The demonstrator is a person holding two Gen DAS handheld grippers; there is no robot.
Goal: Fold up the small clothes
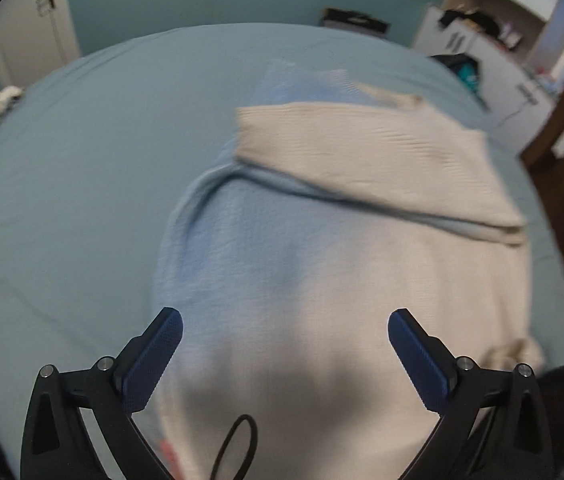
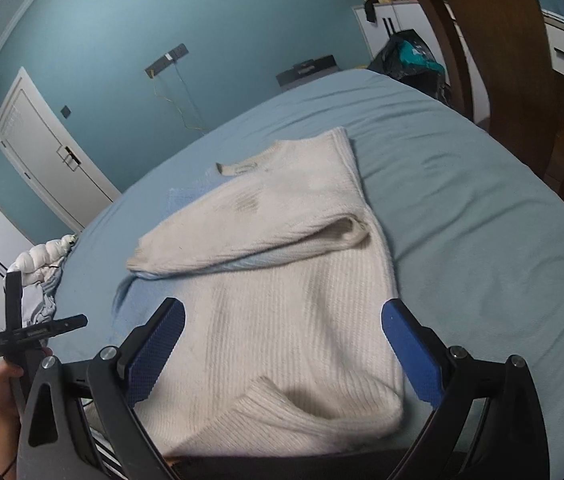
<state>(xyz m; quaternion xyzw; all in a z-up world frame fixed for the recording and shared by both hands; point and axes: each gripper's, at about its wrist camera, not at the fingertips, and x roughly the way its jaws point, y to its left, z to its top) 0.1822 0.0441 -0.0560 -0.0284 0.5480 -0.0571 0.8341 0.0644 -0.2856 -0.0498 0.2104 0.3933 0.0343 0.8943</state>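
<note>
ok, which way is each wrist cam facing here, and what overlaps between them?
Left wrist: on the left gripper, looking steeply down at the cream sweater on the bed; both open fingers show, nothing between them.
Right wrist: on the right gripper, tilted shallower across the sweater toward the blue wall and door; open fingers, plus the person's left hand at lower left.
Shared: sweater with its folded-over sleeve, bed, door.

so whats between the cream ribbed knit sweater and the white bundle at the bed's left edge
Only bare light blue bedsheet lies between the cream ribbed knit sweater and the white bundle; the right wrist view shows it best.
</note>
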